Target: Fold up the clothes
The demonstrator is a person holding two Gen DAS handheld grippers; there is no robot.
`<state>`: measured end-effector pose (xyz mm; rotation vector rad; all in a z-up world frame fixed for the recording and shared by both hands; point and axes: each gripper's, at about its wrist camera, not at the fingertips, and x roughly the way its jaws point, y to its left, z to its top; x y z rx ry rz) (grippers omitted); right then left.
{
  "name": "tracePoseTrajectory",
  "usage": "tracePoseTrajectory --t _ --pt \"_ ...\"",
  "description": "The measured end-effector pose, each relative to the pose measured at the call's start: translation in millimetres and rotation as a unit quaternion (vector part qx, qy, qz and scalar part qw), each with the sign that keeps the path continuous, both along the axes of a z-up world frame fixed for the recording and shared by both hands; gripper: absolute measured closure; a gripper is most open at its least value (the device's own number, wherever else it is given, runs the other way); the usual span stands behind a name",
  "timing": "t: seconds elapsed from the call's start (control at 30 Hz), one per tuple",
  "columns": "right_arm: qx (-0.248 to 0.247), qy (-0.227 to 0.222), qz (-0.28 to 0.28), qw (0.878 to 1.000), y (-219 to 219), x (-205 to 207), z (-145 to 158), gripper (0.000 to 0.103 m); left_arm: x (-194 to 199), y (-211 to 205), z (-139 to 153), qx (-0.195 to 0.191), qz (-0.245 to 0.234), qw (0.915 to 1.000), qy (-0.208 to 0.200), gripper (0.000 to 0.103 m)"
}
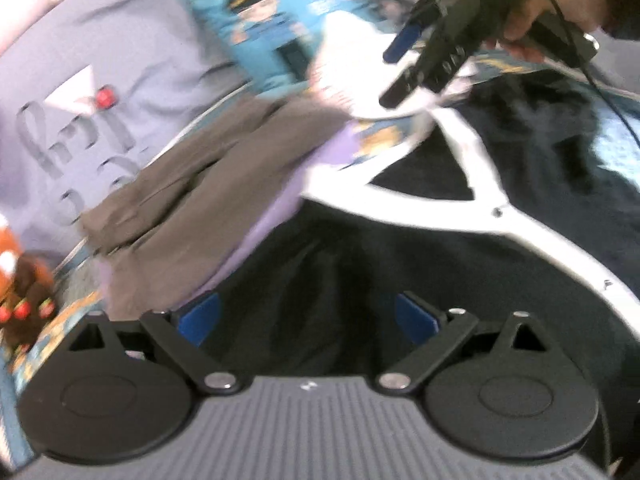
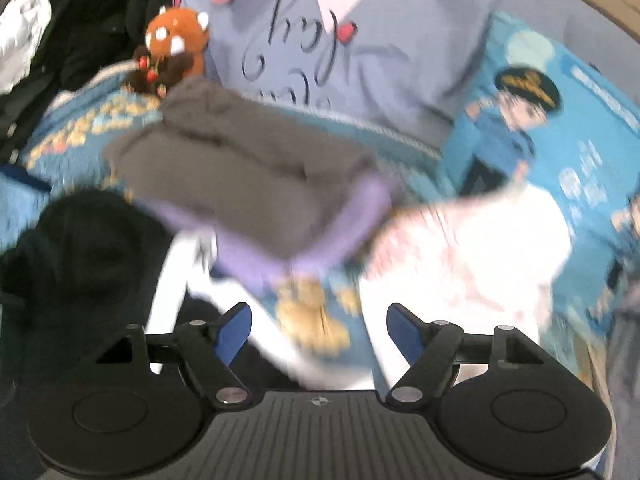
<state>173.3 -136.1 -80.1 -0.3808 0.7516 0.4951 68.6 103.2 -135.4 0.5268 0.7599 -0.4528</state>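
Clothes lie spread over a bed whose blue sheet (image 2: 316, 320) carries cartoon prints. We see our left hand-held gripper (image 1: 307, 318) hanging over a black garment (image 1: 320, 280) with white stripes, its blue pads wide apart and nothing between them. Our right hand-held gripper (image 2: 318, 332) also stands open and empty, over the sheet just beside one white stripe (image 2: 172, 280); in the left view a hand (image 1: 540, 8) carries it above a white garment (image 1: 344, 76). A folded grey-brown piece (image 2: 248, 176) rests on a lilac one (image 2: 256, 264), between the black garment and the white one. Behind the pile sits a grey-blue pillow (image 2: 400, 60) with script lettering, and a brown plush toy (image 2: 172, 52) leans at its left edge. Both views are blurred.
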Motion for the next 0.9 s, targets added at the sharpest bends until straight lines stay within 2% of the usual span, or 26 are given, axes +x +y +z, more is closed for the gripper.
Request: tracePoseTrajectory --t 0.13,0.27,0.37,0.4,0.43,0.47,0.5,0.53,0.6,0.7,0.83,0.9 --pt "-0.009 0.034 -0.002 0.999 -38 -30 -17 0.028 0 -32 -6 -0.012 -0.067 0.9973 0.03 0.0" --pt "-0.013 0.058 0.002 0.998 -53 -61 -33 0.026 3 -58 -18 -0.007 -0.09 0.9944 0.055 0.0" --pt "-0.06 0.052 0.021 0.997 -52 -77 -48 0.025 10 -69 -32 0.007 -0.099 0.992 0.078 0.0" --pt "-0.092 0.045 0.027 0.994 -51 -78 -56 0.024 16 -72 -40 0.026 -0.097 0.9917 0.08 0.0" --pt "-0.112 0.036 0.028 0.993 -52 -79 -62 0.02 21 -68 -46 0.033 -0.089 0.9918 0.086 0.0" --pt "-0.119 0.028 0.022 0.992 -58 -78 -66 0.017 26 -64 -51 0.037 -0.081 0.9919 0.091 0.0" --pt "-0.112 0.028 0.003 0.993 -69 -74 -68 0.014 31 -60 -56 0.042 -0.072 0.9918 0.097 0.0" --pt "-0.098 0.036 -0.016 0.994 -82 -71 -67 0.014 38 -49 -56 0.025 -0.052 0.9916 0.116 0.0" --pt "-0.075 0.049 -0.055 0.994 -108 -66 -66 0.013 45 -26 -55 0.014 -0.011 0.9915 0.129 0.0" --pt "-0.104 0.047 -0.107 0.988 -141 -68 -72 0.013 45 6 -53 0.0 0.017 0.9901 0.139 0.0" --pt "-0.1 0.058 -0.148 0.982 -168 -78 -66 0.016 39 30 -50 -0.003 0.046 0.9884 0.145 0.0" --pt "-0.104 0.044 -0.135 0.984 -164 -90 -55 0.016 33 31 -44 0.001 0.055 0.989 0.137 0.0"
